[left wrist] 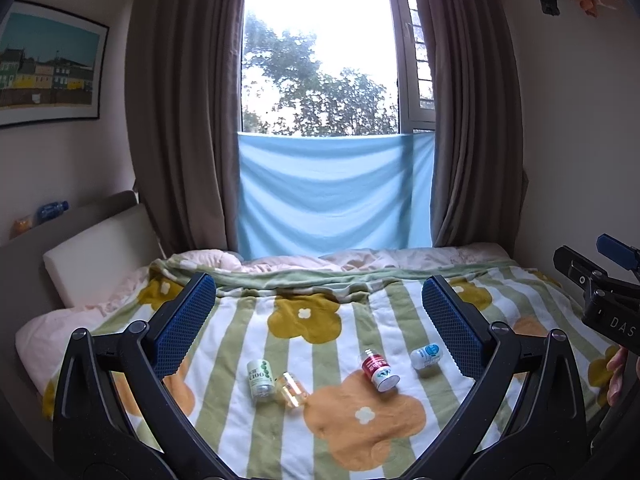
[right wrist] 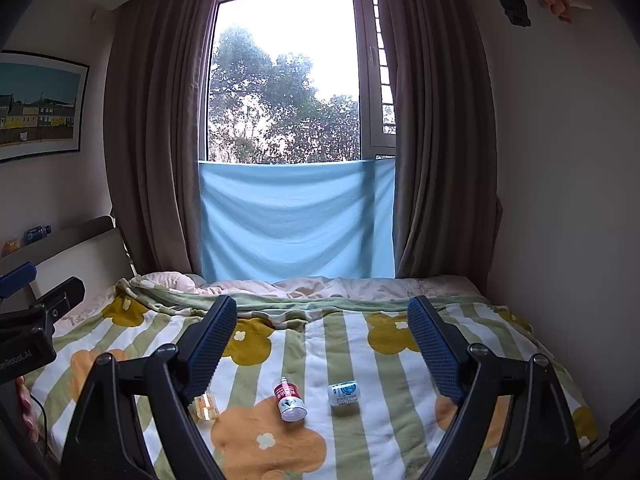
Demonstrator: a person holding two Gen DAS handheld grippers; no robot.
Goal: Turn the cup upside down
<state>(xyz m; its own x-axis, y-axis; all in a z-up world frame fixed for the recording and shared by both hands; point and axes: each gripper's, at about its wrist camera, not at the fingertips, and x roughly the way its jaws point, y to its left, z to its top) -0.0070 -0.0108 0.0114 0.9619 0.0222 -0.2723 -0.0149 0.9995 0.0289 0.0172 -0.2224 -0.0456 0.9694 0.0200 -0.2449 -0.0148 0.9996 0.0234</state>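
Bed covered by a striped, flowered blanket (left wrist: 240,332). Landmark taken: the big orange flower (left wrist: 364,416) printed at its near middle.

Left gripper (left wrist: 318,292) hovered above the blanket beyond the flower. Its jaws stood wide apart with nothing between the pads. Right gripper (right wrist: 322,312) was in the same posture, jaws wide and empty, also beyond the flower and well above it. Each gripper showed at the edge of the other's view, level with it and apart from it. Neither touched anything on the bed.

Four small containers lay on the blanket, all on their sides:
- green bottle (left wrist: 262,380), left of the flower, touching or just beside the next
- amber bottle (left wrist: 292,390), clear, at the flower's left edge
- red bottle (left wrist: 380,370), on the flower's far edge, wide white end toward the camera
- white pot (left wrist: 427,355), short, blue label, just beyond the flower's right side

No plain cup was made out. Which of the four served as the cup could not be told. The white pot was the squattest and seemed the likeliest.

Progress, as judged: nothing was gripped, nothing was standing mouth-down, and the flip had not yet been started. Left to do: choose the piece, close on it, turn it over and set it down inverted. On soft bedding it looked prone to tipping.
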